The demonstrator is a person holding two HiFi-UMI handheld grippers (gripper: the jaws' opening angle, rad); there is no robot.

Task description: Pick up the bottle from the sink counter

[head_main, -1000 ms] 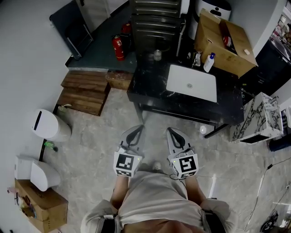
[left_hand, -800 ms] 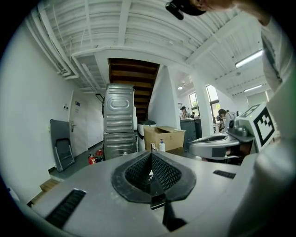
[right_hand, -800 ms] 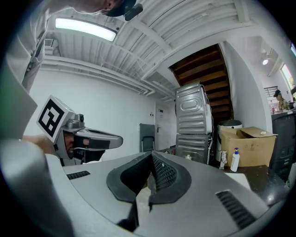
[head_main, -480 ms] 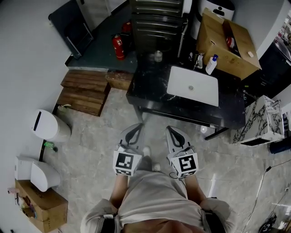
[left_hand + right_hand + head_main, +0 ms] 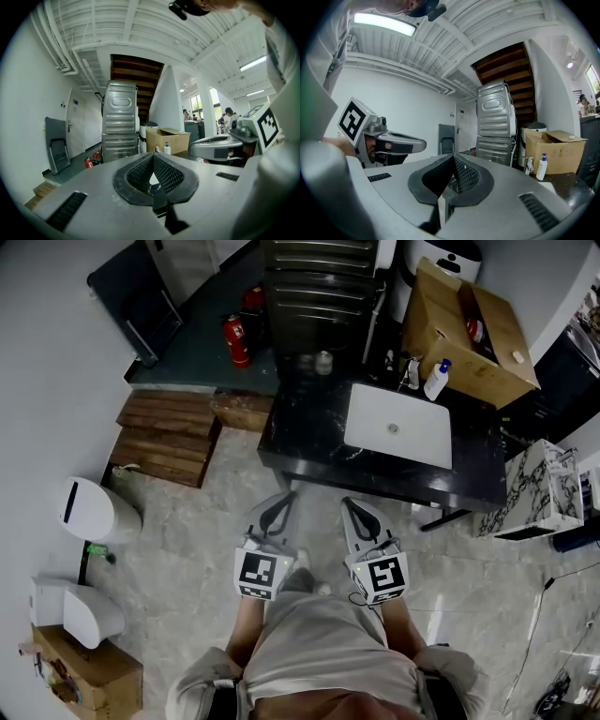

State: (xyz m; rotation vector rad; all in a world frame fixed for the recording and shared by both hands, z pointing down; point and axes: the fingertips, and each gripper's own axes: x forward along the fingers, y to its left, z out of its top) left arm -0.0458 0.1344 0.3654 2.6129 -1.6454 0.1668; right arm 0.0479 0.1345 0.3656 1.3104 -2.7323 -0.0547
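Note:
The white bottle with a blue pump top (image 5: 437, 380) stands upright at the back right of the white basin (image 5: 398, 426) on the black sink counter (image 5: 305, 427). It is small in the left gripper view (image 5: 167, 149) and in the right gripper view (image 5: 542, 167). My left gripper (image 5: 286, 498) and right gripper (image 5: 349, 505) are held side by side over the floor, just short of the counter's front edge, pointing at it. Both have their jaws together with nothing between them (image 5: 153, 157) (image 5: 453, 157). The bottle is well ahead and to the right of both.
An open cardboard box (image 5: 469, 329) sits behind the bottle, and a faucet (image 5: 411, 371) beside it. Stacked metal machines (image 5: 319, 287) stand behind the counter. A red fire extinguisher (image 5: 234, 340), wooden steps (image 5: 164, 435) and a white bin (image 5: 94, 512) are at left; a marble-patterned block (image 5: 539, 488) at right.
The person and both grippers have moved forward, so the counter's front edge now lies closer to the gripper tips. Both grippers stayed shut and side by side.

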